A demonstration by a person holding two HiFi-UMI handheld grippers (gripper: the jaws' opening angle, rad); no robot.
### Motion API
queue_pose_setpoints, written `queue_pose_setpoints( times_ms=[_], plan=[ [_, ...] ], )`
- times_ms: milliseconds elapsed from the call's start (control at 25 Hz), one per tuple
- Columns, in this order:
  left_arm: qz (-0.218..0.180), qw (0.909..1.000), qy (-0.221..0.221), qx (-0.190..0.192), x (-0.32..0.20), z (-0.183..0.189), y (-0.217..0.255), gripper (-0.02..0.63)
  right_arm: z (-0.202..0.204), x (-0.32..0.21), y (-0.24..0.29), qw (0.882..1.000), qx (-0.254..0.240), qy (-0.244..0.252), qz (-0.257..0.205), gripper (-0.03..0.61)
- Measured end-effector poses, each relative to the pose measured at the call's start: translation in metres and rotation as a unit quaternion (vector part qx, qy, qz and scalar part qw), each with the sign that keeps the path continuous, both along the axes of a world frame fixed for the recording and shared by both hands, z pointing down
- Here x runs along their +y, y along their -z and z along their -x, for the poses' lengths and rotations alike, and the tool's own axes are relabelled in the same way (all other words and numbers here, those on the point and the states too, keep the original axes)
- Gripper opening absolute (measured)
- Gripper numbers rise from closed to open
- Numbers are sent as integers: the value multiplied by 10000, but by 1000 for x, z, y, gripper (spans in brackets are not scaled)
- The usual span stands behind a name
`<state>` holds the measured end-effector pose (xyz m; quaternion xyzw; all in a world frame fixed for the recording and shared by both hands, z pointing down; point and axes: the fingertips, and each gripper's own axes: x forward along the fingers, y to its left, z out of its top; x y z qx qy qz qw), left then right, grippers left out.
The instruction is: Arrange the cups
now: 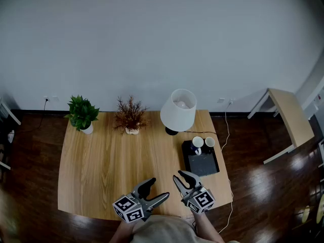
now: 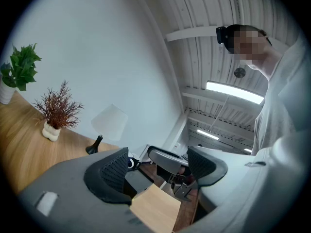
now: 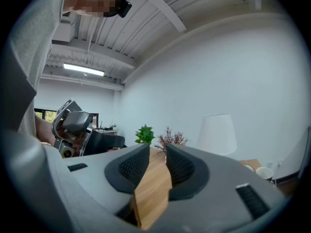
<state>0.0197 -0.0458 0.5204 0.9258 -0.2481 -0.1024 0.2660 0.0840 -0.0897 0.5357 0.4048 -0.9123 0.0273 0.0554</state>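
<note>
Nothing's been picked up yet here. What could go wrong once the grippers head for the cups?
1. The left cup stands right beside the right cup at the black tray's far end; a jaw closing round one may knock the other.
2. The lamp stands just beyond them, so an overreach may brush its shade.
3. The right gripper has its jaws only narrowly apart, likely too narrow for a cup unless opened.

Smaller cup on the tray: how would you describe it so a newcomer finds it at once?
On the wooden table, beside the white lamp, lies a black tray. Two white cups stand at its far edge. The smaller cup is the right-hand one, narrower than the larger cup beside it.
</note>
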Motion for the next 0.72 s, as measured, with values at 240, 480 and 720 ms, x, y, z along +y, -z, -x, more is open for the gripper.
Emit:
queue_pose_setpoints(
  times_ms=[240,480,720],
  plan=[
    [27,10000,44,-14,-1,2,-2,373,-4,0,-6,10000,18,-44,72,104],
    [48,10000,38,-19,-2,1,-3,373,-8,-2,-8,9999,40,-88,83,101],
    [36,10000,12,-41,-2,0,-4,373,-12,-2,-10,9999,23,-135,100,101]
  ],
)
